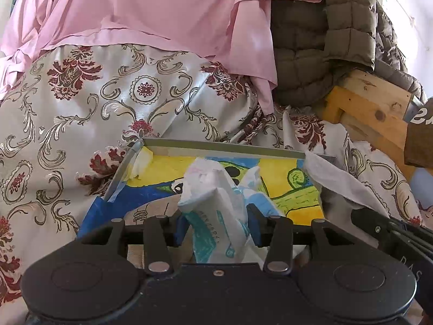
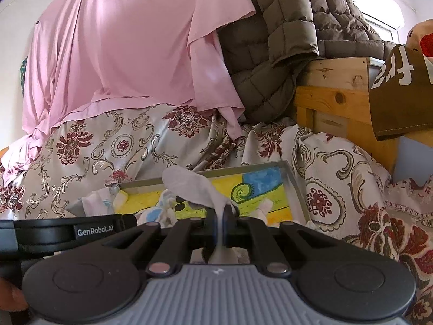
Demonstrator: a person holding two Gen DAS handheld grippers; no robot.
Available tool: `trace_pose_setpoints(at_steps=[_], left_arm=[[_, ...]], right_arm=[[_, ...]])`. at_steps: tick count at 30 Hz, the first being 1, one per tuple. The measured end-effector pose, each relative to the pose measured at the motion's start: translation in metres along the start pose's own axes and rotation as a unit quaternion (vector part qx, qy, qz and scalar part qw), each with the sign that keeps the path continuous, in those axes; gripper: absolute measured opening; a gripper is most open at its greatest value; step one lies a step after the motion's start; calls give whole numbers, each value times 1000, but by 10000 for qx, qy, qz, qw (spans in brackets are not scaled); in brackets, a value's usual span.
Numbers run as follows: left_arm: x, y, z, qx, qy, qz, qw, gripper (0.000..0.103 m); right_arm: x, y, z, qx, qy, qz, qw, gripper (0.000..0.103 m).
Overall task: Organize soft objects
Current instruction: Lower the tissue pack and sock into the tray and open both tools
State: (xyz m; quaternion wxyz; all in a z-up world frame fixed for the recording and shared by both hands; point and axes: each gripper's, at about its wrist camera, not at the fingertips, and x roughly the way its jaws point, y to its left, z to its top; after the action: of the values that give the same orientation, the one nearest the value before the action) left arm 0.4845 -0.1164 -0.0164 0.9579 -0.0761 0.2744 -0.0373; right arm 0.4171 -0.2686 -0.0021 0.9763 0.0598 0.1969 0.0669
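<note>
Two claws over painted tray [image 1: 224, 146]: left claw [image 1: 217, 220] clamps white packet [image 1: 213, 203]; right claw [image 2: 226, 223] pinches grey cloth [image 2: 194, 187].

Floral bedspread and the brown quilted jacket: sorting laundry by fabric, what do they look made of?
Floral bedspread: likely satin or brocade; it shines, with metallic-looking scrolls. Brown quilted jacket: seemingly thin matte synthetic shell over puffy filling, stitched in squares.

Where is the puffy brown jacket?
The puffy brown jacket is up at the back right in both views, draped over the wooden frame, right beside the pink sheet.
</note>
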Motion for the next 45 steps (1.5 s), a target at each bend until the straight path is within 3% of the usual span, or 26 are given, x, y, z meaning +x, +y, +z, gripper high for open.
trace_pose_setpoints(at_steps=[10,20,22,26,35,45], left_arm=[[1,1,0,14,-41,122,9999,55],[-4,6,1,-158,-79,236,9996,73],[-6,6,2,-133,-111,234,9996,75],[-10,5,4,-81,-179,350,9992,83],[-28,6,11,-30,-461,677,9966,93],[-72,7,11,-22,-571,706,9959,98]], right_arm=[[1,-1,0,38,64,-2,10000,8],[1,-4,-2,84,139,-29,9999,16],[1,-4,-1,89,140,-20,9999,21],[-3,-4,0,104,120,5,9999,44],[-16,-4,6,83,-22,-60,9999,64],[-53,-11,12,109,-121,-188,9997,90]])
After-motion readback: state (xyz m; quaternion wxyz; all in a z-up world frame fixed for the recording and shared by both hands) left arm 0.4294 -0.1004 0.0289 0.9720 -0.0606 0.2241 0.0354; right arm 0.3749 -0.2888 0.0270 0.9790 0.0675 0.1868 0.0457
